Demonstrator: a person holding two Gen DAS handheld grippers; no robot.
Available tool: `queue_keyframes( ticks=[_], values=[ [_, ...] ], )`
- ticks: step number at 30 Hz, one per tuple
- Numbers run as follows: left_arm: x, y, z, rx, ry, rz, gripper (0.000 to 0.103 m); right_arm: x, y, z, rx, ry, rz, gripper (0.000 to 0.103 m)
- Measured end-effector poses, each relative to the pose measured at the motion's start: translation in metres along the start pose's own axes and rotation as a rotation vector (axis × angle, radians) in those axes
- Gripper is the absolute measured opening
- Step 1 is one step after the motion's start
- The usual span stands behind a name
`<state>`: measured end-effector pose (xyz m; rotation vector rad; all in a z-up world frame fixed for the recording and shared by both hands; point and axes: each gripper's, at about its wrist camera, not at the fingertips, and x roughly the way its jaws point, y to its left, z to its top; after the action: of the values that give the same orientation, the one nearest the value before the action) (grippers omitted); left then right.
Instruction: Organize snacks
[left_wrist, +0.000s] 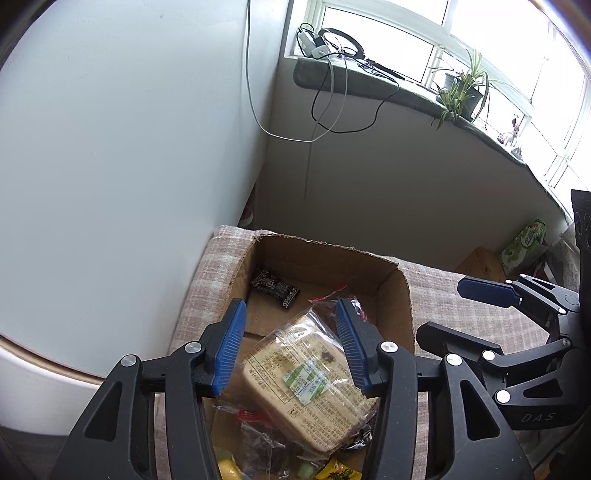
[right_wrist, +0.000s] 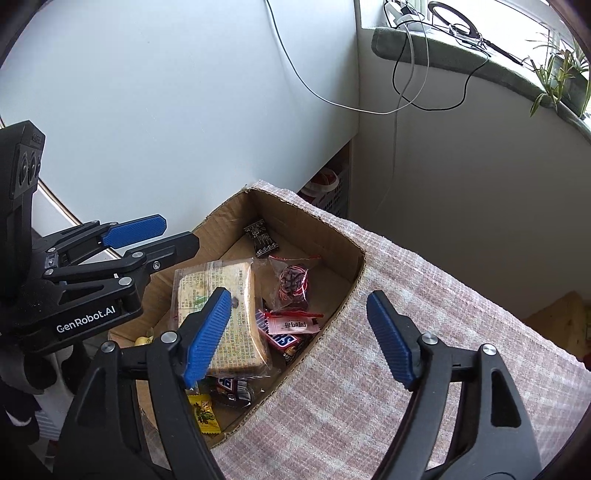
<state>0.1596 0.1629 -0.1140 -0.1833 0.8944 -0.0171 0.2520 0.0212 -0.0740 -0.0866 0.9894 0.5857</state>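
An open cardboard box (left_wrist: 402, 295) (right_wrist: 354, 266) stands on a checked cloth. In it lies a clear-wrapped pack of crackers (left_wrist: 306, 380) (right_wrist: 207, 280), tilted over smaller snacks. Those include a black packet (left_wrist: 275, 286) (right_wrist: 260, 240), a red-trimmed clear bag (right_wrist: 291, 280), a Snickers bar (right_wrist: 280, 338) and a yellow candy (right_wrist: 203, 413). My left gripper (left_wrist: 291, 306) (right_wrist: 177, 230) hovers open over the box; the cracker pack lies below its fingers, untouched by the pads. My right gripper (right_wrist: 297, 295) (left_wrist: 450, 310) stands wide open above the box's right wall, holding nothing.
The pink checked cloth (right_wrist: 406, 387) covers the surface right of the box. A white wall (left_wrist: 110, 147) rises close on the left. Behind are a window sill (left_wrist: 369, 81) with cables and a potted plant (left_wrist: 461, 92). A green carton (left_wrist: 524, 243) sits far right.
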Motion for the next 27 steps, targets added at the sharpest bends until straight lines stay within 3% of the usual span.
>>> queue_keyframes(
  ticks=[7, 10, 13, 25, 27],
  values=[
    [-0.025, -0.005, -0.012, -0.004, -0.03, 0.005, 0.052, -0.024, 0.006, -0.007, 0.01, -0.015, -0.011, 0.082],
    [-0.036, -0.009, -0.017, -0.008, -0.045, 0.021, 0.058, -0.035, 0.006, -0.013, 0.024, -0.019, -0.004, 0.083],
    [-0.051, -0.009, -0.026, -0.035, -0.069, 0.032, 0.058, -0.047, 0.004, -0.022, 0.047, -0.033, -0.003, 0.083],
    [-0.095, -0.012, -0.062, -0.087, -0.092, 0.093, 0.059, -0.091, 0.011, -0.052, 0.035, -0.075, -0.094, 0.083],
    [-0.104, -0.014, -0.065, -0.092, -0.104, 0.102, 0.065, -0.098, 0.013, -0.055, 0.039, -0.078, -0.107, 0.083]
  ],
)
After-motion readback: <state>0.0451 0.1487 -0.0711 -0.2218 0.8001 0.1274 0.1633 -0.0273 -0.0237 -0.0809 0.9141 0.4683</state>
